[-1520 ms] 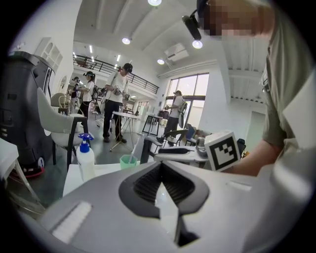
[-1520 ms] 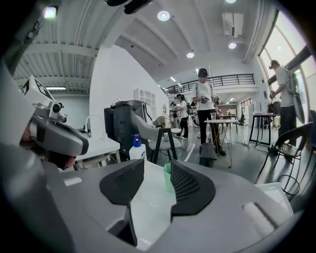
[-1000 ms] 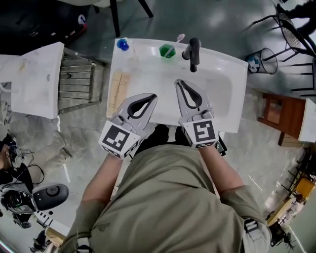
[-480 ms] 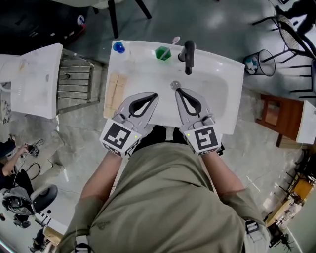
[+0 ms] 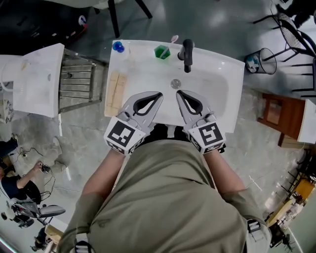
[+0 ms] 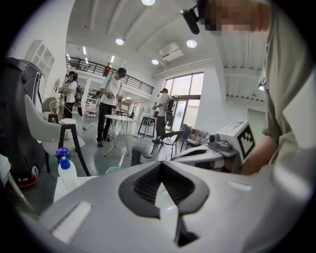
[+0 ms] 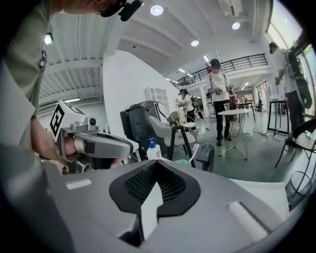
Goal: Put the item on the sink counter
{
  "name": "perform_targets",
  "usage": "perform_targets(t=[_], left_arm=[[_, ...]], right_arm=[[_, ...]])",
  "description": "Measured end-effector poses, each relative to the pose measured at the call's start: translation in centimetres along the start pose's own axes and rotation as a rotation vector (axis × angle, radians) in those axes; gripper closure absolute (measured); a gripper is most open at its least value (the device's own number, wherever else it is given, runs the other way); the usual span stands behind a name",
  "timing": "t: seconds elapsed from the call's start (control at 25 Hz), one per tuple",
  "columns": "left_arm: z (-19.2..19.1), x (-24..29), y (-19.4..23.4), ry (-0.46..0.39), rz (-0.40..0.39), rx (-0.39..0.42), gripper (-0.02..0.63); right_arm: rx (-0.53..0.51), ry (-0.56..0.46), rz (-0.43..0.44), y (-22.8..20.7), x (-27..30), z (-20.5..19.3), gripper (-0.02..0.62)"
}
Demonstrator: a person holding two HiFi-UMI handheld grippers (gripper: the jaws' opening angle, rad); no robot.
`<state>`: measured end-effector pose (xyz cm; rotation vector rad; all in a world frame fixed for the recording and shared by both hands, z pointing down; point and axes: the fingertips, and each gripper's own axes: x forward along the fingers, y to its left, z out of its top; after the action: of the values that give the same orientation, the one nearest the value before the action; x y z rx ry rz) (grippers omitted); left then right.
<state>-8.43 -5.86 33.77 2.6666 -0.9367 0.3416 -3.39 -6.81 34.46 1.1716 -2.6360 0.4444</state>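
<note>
The left tool [image 5: 158,94] and right tool [image 5: 179,92], both clenched empty, point up-frame toward the green cup [image 5: 162,52] on the desk [image 5: 129,64], about equally near each.

Place: a large open hall used as a work or test space.
Sink: a white sink unit [image 5: 143,69] stands alone, with polished grey floor [image 5: 207,20] on all sides of it.
Building: a high white ceiling with round spotlights [image 7: 157,10], a railed mezzanine [image 7: 247,63], and tall windows [image 6: 185,91].
Furnishing: a round table [image 7: 237,112], a black wire chair [image 5: 291,29] and a wire wastebasket [image 5: 261,62].
People: several stand about on the hall floor, one person [image 6: 109,99] beside a table.
</note>
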Motion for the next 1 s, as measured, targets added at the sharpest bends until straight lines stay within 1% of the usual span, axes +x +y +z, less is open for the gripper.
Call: perform_targets(t=[0.16,0.6,1.0], left_arm=[[0.0,0.1,-0.3,0.001,-0.002,0.0,0.6],[0.0,-0.2,-0.3,0.003,0.001,0.001,0.6],[-0.3,-0.4,-0.1,0.004,0.003,-0.001,0.6]], right_arm=[[0.023,0.053,-0.005,-0.7,-0.3,-1.2,0.584],[0.026,0.059,0.026,0.1,-0.6,-1.2,0.583],[0.037,0.063,0.028,0.2,-0.5,-1.5,0.584]])
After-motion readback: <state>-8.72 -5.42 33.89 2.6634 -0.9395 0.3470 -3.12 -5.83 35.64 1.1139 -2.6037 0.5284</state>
